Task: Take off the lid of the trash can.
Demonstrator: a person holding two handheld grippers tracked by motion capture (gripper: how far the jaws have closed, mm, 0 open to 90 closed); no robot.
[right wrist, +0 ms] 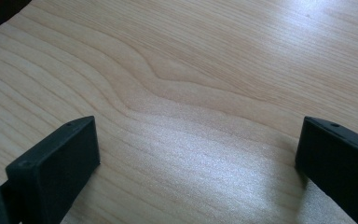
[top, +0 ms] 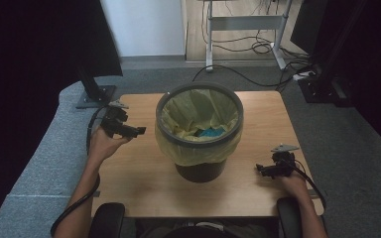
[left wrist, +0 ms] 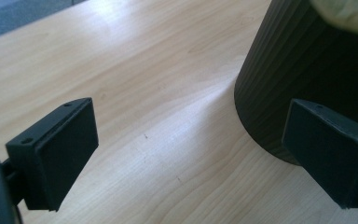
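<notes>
The right gripper (top: 265, 170) sits low at four o'clock on the table (top: 144, 193), jaws wide apart and holding nothing. The bin (top: 199, 130) stands in the middle, with a yellow bag (top: 193, 148) in it. The left gripper (top: 138, 131) waits at nine o'clock beside the bin, jaws wide apart too.
</notes>
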